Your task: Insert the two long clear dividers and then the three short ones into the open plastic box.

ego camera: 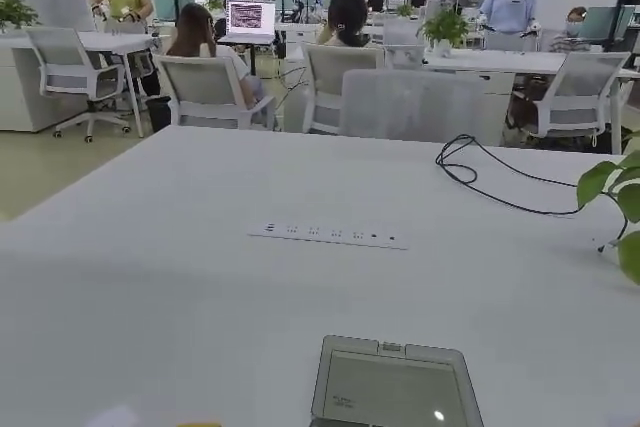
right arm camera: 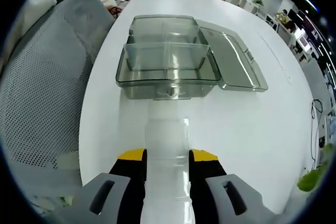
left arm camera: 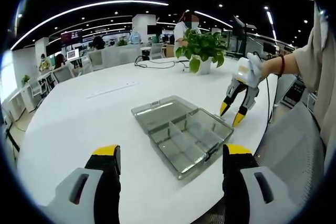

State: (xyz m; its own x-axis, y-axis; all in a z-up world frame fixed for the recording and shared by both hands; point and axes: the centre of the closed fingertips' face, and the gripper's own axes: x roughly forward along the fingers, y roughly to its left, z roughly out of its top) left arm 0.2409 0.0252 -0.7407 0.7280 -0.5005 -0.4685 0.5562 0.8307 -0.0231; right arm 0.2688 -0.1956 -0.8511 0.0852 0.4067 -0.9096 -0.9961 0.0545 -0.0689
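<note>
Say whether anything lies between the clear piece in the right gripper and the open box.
Nothing visible does: just table surface lies between the clear piece, held in the right gripper, and the box ahead.

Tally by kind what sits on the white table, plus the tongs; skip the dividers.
clear plastic box: 1
potted plant: 1
black cable: 1
power strip: 1
tongs: 2, the left tongs open, the right tongs shut on a clear divider
Total: 6
</note>
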